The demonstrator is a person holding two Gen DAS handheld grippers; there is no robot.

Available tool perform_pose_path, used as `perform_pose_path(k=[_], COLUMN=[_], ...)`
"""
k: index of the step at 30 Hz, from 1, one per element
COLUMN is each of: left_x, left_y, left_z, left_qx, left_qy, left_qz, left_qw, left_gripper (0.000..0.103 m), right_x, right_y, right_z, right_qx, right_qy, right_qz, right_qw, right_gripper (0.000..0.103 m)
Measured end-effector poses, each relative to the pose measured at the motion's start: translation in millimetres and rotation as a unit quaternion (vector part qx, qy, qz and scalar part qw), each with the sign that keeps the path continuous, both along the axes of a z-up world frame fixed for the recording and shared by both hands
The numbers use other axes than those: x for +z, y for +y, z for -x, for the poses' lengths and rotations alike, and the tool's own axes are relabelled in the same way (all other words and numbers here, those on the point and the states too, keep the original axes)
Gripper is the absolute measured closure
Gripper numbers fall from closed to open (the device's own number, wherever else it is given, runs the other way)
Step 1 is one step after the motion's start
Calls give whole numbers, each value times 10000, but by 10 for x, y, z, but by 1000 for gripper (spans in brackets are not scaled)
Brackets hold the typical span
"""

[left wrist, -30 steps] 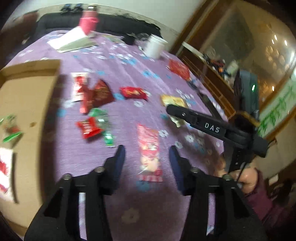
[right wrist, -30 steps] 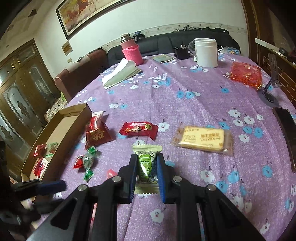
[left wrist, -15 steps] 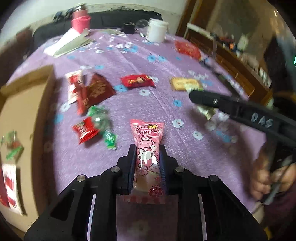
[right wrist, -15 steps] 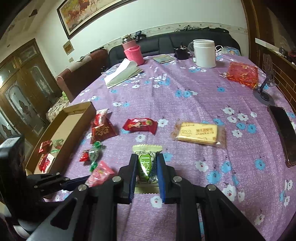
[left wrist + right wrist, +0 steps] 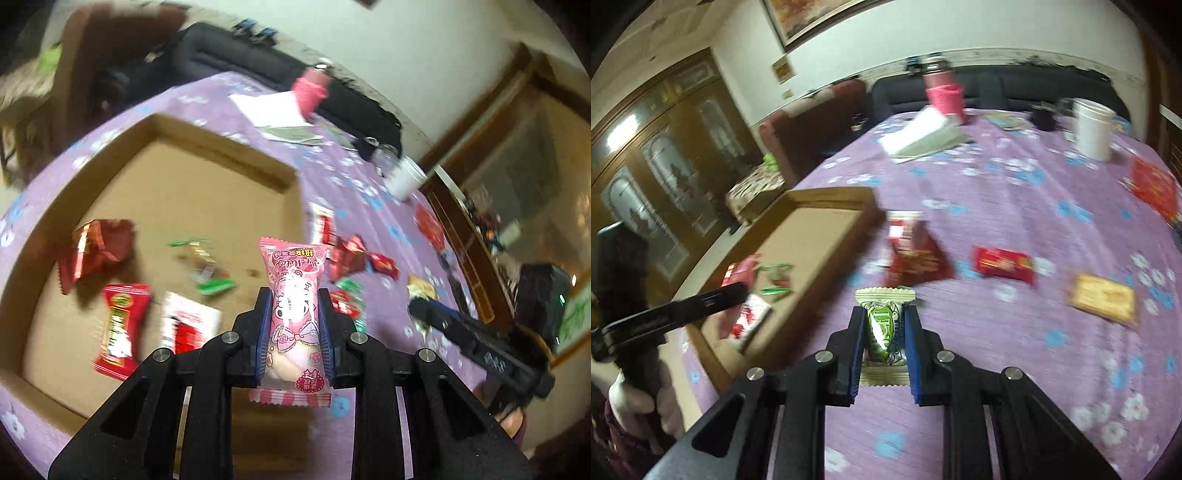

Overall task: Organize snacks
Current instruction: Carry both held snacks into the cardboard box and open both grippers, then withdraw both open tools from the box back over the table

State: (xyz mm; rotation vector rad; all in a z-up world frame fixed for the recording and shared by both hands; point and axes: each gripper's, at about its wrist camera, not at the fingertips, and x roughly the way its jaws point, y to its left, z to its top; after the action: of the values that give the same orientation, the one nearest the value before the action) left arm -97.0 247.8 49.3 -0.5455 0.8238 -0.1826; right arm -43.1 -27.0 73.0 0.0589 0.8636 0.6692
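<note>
The pink snack packet (image 5: 293,317) is standing upright between the left gripper's (image 5: 294,332) pads, pinched tight above the cardboard box (image 5: 207,192). The right gripper (image 5: 885,343) is squeezing a green candy packet (image 5: 882,325) over the purple tablecloth (image 5: 1015,206).

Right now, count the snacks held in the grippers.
2. A pink packet is clamped in the left gripper; a green packet is clamped in the right gripper. No other held snack shows.
</note>
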Motion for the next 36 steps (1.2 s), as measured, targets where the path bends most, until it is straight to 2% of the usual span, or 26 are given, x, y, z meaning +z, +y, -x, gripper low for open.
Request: perform_pose_path(k=[3,9,11,13,17,20,25,30,32,36], left_x=[-69,-31,-65,-80,-49,-3,54,102,130,242], left_y=[197,391,501,585,667,708,685,476,350,69], left_z=[-120,-287,-315,-311,-236,-120,38,92,110,189], left_qx=[52,172,300,399,510,600,666,521,419,363], left_qy=[163,182,261,240,75,-28,-154,-99,-78,-215], left_qz=[288,269,345,439,567,625,884,916,855,313], left_qw=[9994,9993,9986,9979,9971,9962,9937,9944,9954,9986], left_gripper=[80,80,74,58,57,51,49,49,49,49], right_x=[52,-8,-80,-141,-186,-144,-16,17,-21,-143], right_y=[411,1131,1301,1424,1534,1458,1122,564,287,-268], right_z=[-13,-90,-133,-155,-188,-181,-199,-199,-226,-269], right_qx=[350,825,894,911,895,806,485,-16,-266,-767], right_qy=[6,-2,56,71,-42,-115,-280,-381,-346,-159], right_qz=[28,374,467,514,543,469,348,361,394,424], right_qw=[9994,9959,9949,9945,9945,9956,9978,9986,9983,9960], right_gripper=[80,80,80,79,74,61,59,51,50,50])
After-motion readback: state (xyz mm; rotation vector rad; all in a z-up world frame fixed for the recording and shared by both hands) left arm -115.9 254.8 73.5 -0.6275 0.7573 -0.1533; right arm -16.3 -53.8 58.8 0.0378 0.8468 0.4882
